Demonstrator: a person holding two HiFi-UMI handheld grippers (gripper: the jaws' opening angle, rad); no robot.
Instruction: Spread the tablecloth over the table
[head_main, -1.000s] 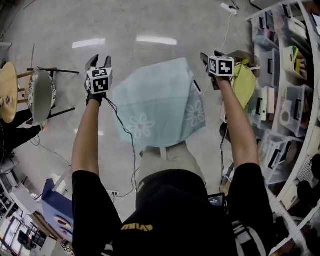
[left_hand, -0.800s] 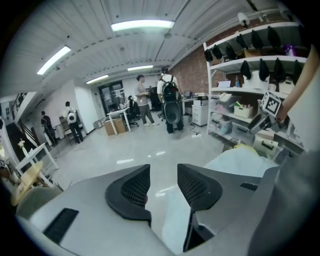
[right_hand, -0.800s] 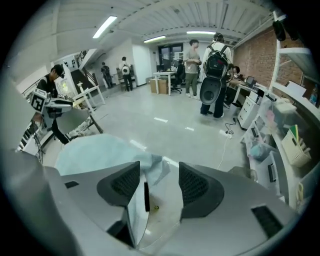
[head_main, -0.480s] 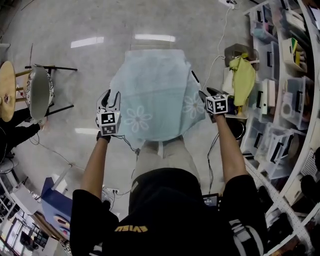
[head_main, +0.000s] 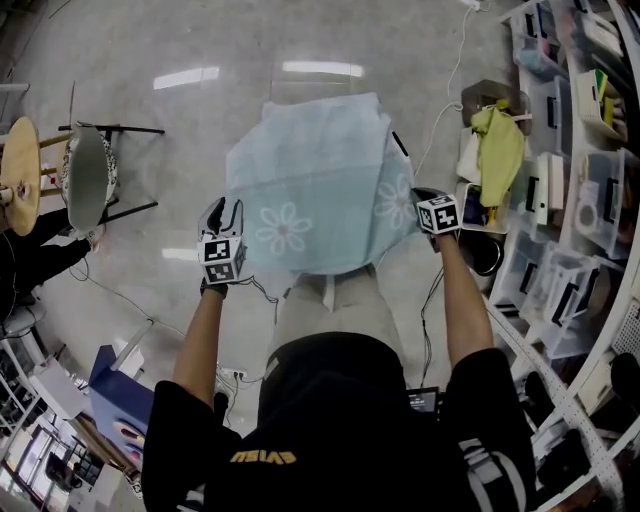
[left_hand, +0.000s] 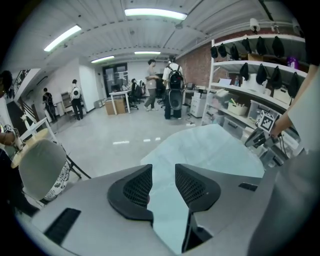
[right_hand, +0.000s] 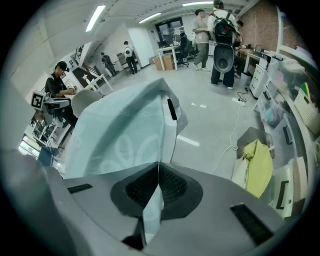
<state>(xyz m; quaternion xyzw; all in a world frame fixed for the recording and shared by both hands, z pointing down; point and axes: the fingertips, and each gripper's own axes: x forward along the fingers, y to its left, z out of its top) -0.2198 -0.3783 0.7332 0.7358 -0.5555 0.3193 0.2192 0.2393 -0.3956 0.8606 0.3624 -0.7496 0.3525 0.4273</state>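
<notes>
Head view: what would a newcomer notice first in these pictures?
The pale blue tablecloth with white flowers is spread in the middle. The right gripper is shut on its right edge; the left gripper, at its left edge, is closing, with cloth between its fingers.

Counted: one tablecloth (head_main: 310, 180), with two flower prints (head_main: 283, 228) showing on it. Around it were recorded one chair (head_main: 85, 185), one round wooden top (head_main: 18, 175), one yellow-green cloth (head_main: 497, 150), one white shelving unit (head_main: 600, 200) and one white cable (head_main: 450, 90), and two light reflections (head_main: 187, 77) were noted on the floor. In the left gripper view, at least four standing persons (left_hand: 151, 84) and four ceiling strip lights (left_hand: 152, 12) were tallied; seated figures farther back were too small to be counted.
</notes>
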